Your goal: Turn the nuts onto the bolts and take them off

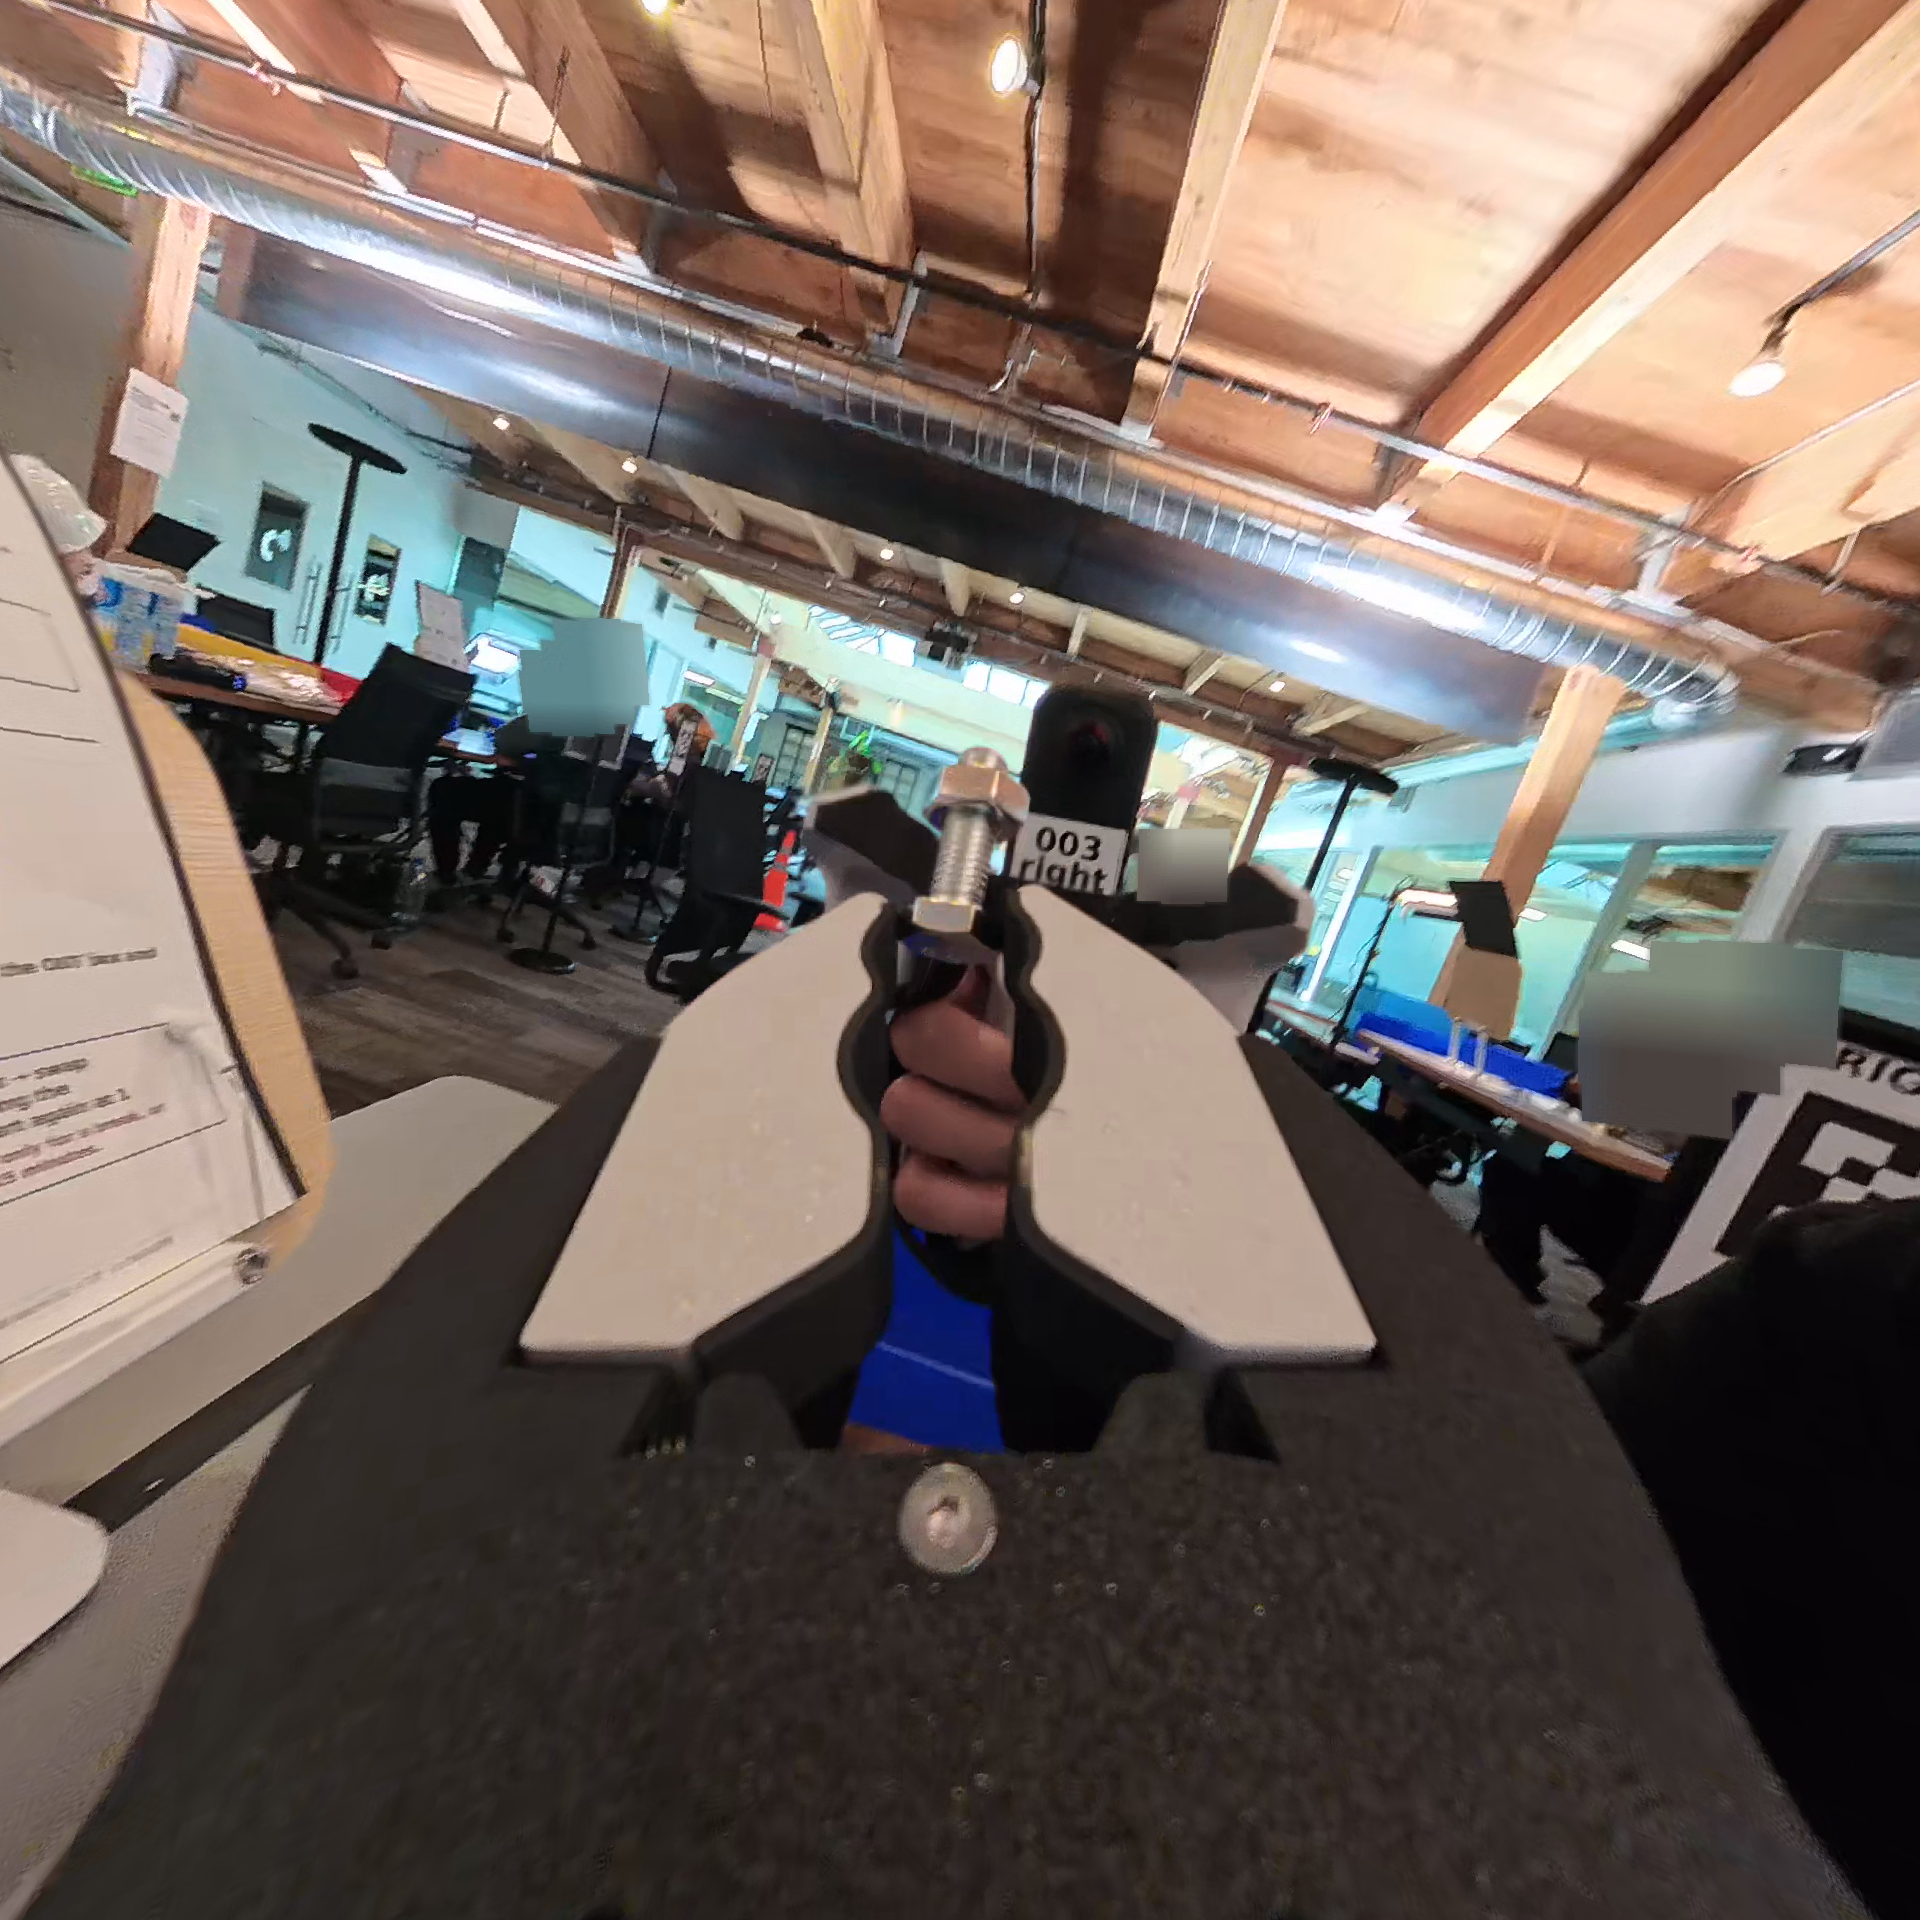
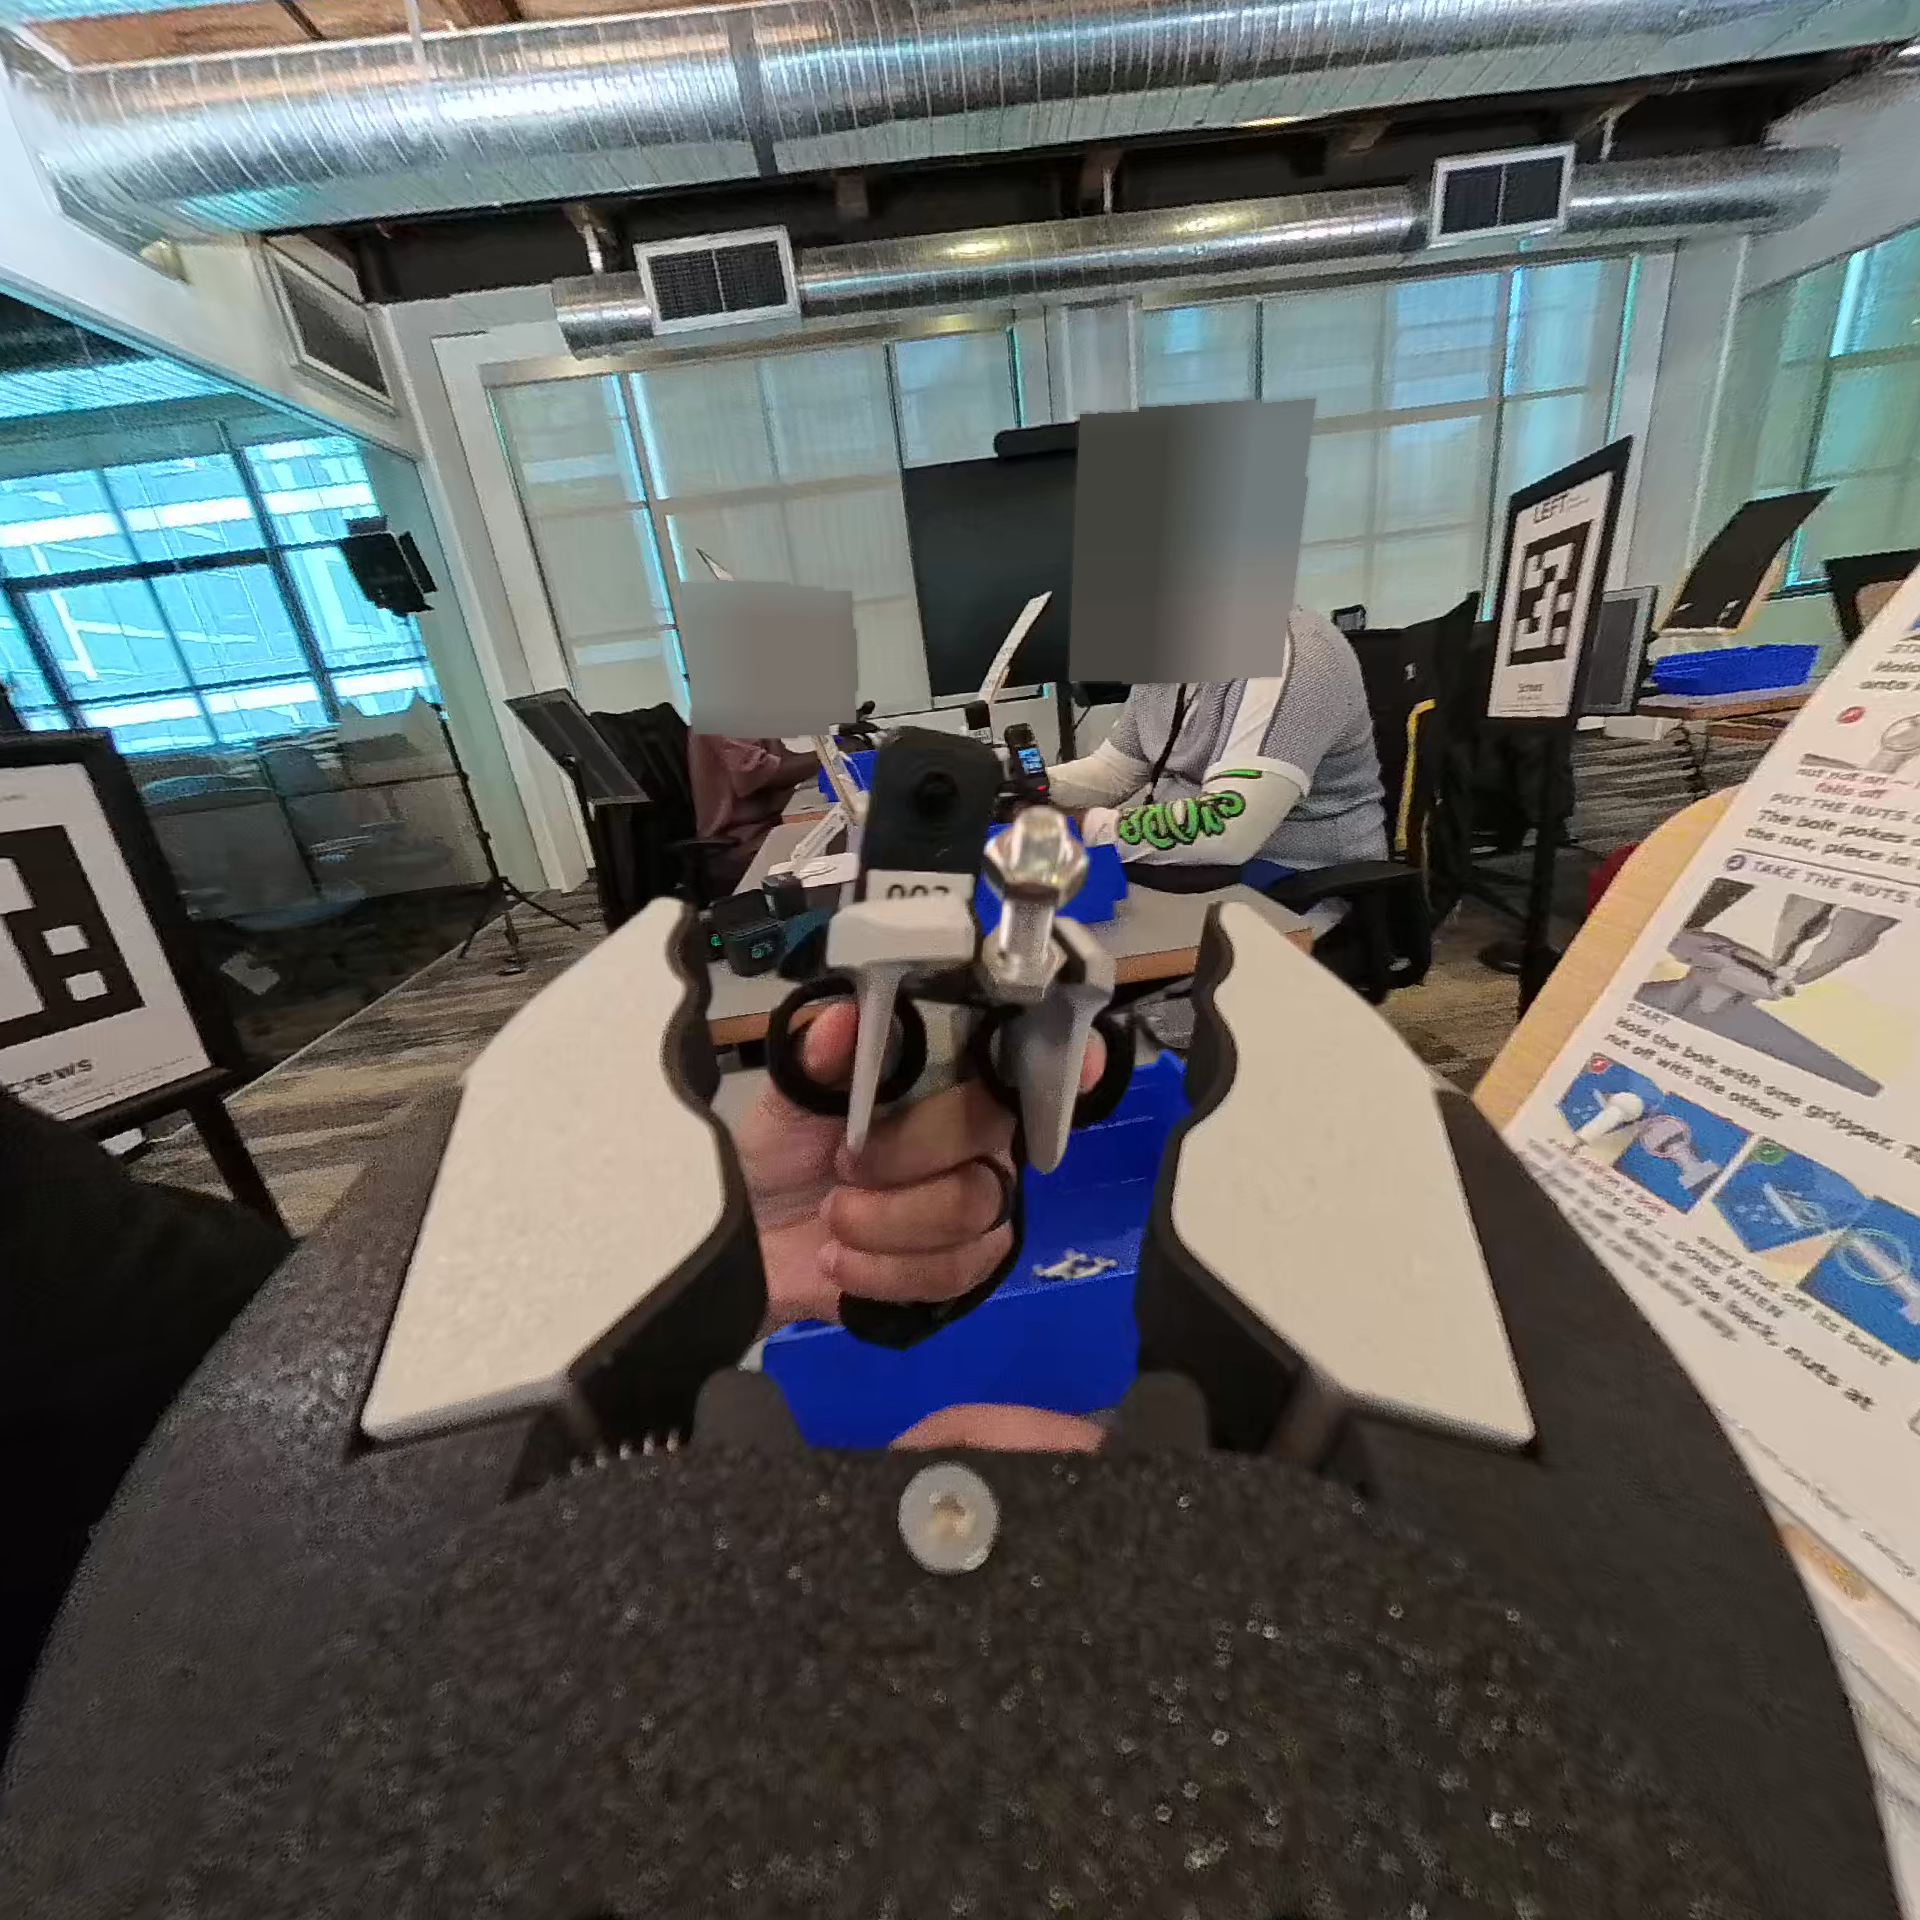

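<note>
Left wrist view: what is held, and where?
The left gripper clamps the silver threaded bolt at its lower hex end; right gripper open, empty.

I see a shiny silver bolt [image 1: 957, 871] with a silver nut [image 1: 978, 792], pale grey fingers [image 1: 748, 1132] on black bodies, a bright blue bin [image 2: 1049, 1320], and a black-and-white marker board [image 2: 62, 925].

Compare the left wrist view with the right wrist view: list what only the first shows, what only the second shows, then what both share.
Only the left wrist view: the left gripper seen close, shut on the bolt's hex head; the wooden beam ceiling.

Only the right wrist view: the right gripper with its fingers spread wide and nothing between them; the illustrated instruction sheet; a seated person in a grey top at a desk.

Both: the bolt with its nut at the far end, the blue bin below, and the hand holding the opposite gripper.
</note>
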Available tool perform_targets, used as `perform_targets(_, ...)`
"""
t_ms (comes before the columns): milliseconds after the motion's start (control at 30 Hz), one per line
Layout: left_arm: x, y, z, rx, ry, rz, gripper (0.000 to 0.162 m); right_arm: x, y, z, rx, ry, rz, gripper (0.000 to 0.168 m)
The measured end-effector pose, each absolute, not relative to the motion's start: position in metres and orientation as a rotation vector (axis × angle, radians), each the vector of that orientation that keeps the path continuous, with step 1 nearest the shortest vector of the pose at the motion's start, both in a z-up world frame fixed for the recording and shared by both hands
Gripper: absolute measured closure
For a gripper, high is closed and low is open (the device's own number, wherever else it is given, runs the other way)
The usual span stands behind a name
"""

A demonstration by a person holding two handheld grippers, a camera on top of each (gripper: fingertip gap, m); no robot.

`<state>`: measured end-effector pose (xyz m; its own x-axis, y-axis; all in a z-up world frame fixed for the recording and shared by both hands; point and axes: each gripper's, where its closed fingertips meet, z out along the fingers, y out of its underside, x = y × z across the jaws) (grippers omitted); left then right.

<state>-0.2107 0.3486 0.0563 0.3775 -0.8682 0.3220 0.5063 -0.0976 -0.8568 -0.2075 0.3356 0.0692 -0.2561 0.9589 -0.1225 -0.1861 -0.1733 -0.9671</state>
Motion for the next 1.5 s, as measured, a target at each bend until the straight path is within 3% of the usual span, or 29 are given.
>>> perform_targets(1133,-0.212,0.340,0.064,-1.152,0.413,-1.238,0.145,-0.191,0.325,0.081,-0.963,-1.141,1.733,0.080)
perform_targets(1500,-0.189,0.346,0.050,-1.210,0.451,-1.259,0.144,-0.212,0.307,0.077,-0.947,-1.163,1.752,0.071)
